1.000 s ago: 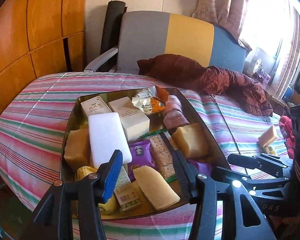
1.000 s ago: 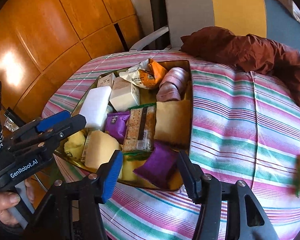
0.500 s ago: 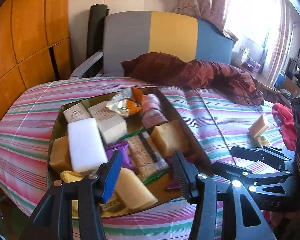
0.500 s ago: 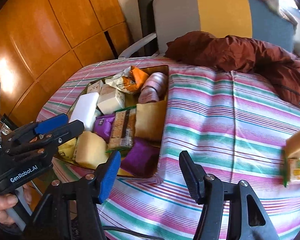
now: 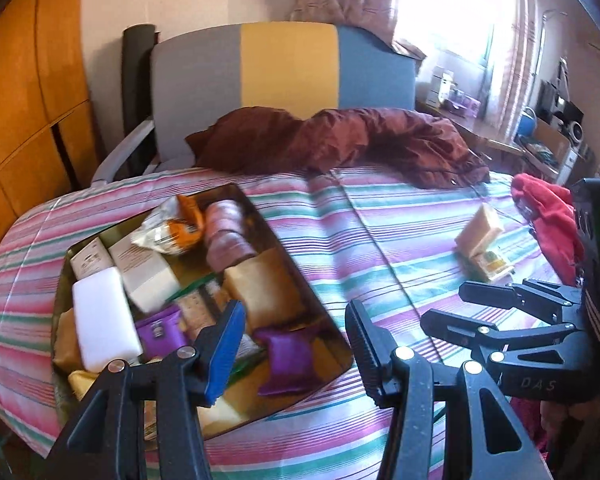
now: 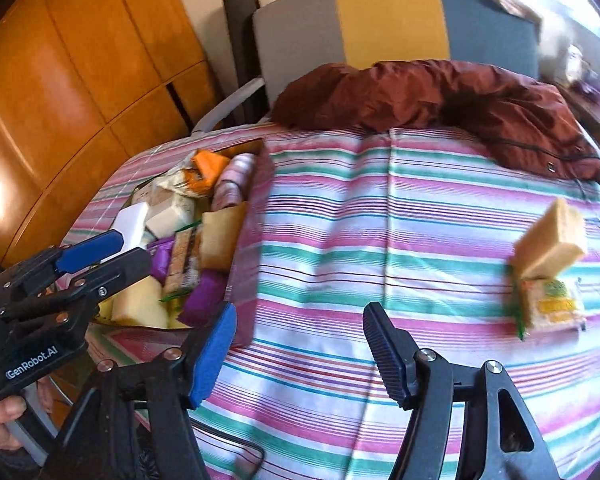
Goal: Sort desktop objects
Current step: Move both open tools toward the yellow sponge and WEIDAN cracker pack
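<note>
Both tongs stand with their jaws spread wide and nothing between them: the left gripper (image 5: 294,344) fills the bottom centre of its own view above the near corner of a shallow, dull-gold metal tray (image 5: 300,280), and the right gripper (image 6: 300,344) sits at the bottom centre of its view over bare striped cloth (image 6: 380,240). Each has one finger with a smooth blue pad and one with a ribbed black face. The cloth is soft and creased, banded in pink, green and white. The tray lies in the left half of both views, crowded with things to sort: one flat white foam block (image 5: 104,320) with rounded corners, two pale cardboard boxes, two glossy purple pouches (image 5: 288,356), one crinkled orange-and-white wrapper (image 5: 172,226), one pink-striped roll (image 5: 228,236), a cracker pack and several porous tan sponges. Well apart from the tray, at the right of both views, one more tan sponge (image 6: 552,240) leans tilted on one small yellow-green printed packet (image 6: 556,304). A crumpled maroon jacket (image 5: 340,140) lies at the upper centre before a grey, yellow and blue padded chair. Only the left view shows the window, a red cloth (image 5: 548,216) and the tray's full contents; only the right view shows the person's fingers on the left handle at its lower left.
</note>
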### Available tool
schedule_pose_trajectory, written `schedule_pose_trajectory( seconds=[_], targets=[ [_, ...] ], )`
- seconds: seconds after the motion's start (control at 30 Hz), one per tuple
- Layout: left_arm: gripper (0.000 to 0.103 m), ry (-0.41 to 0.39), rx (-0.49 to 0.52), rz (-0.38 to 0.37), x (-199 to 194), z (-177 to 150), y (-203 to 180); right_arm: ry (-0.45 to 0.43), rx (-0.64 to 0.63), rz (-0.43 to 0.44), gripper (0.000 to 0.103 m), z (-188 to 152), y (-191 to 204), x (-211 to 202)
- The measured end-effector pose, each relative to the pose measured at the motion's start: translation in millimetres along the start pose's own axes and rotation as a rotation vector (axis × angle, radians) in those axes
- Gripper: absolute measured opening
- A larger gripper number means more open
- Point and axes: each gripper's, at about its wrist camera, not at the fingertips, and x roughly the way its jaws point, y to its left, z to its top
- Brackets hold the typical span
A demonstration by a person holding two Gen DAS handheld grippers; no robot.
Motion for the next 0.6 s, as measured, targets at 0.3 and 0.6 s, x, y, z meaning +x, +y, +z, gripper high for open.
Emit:
schedule_pose_trajectory(
  seconds=[0.3,0.6],
  targets=[
    [0.053,0.007,0.069,-0.041,7.8,7.6,-31.0,-0.023,0.080,-0.073,0.068,-6.4,-42.1,-21.8],
    [0.053,0.018,0.120,-0.074,16.5,13.2,-55.1,-0.036,0.154,-0.148,0.074,-12.1,-82.0,-41.4]
  ],
)
